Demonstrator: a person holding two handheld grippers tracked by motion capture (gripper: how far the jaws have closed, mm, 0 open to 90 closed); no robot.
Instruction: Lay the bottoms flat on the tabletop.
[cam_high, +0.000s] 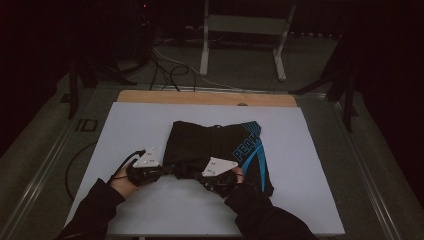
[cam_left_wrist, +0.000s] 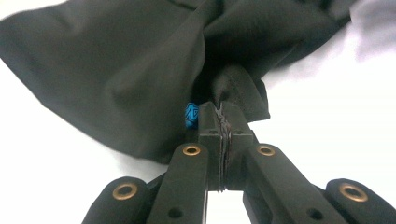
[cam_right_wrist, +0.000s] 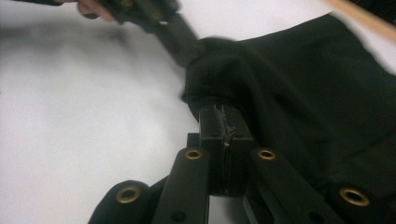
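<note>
A pair of black shorts (cam_high: 215, 145) with blue stripes and blue lettering lies on the white table (cam_high: 150, 125) in the high view. My left gripper (cam_high: 162, 170) is shut on the near hem of the shorts (cam_left_wrist: 140, 70); its pads (cam_left_wrist: 208, 122) pinch a fold of black cloth. My right gripper (cam_high: 196, 172) is shut on the same near edge a little to the right, with bunched cloth (cam_right_wrist: 303, 93) between its pads (cam_right_wrist: 238, 123). In the right gripper view the left gripper (cam_right_wrist: 187, 44) holds the cloth just beyond. Both grippers sit close together.
A wooden strip (cam_high: 205, 97) runs along the table's far edge. Behind it on the floor lie cables (cam_high: 165, 70) and a white metal stand (cam_high: 245, 30). The person's dark sleeves (cam_high: 265, 215) come in from the bottom.
</note>
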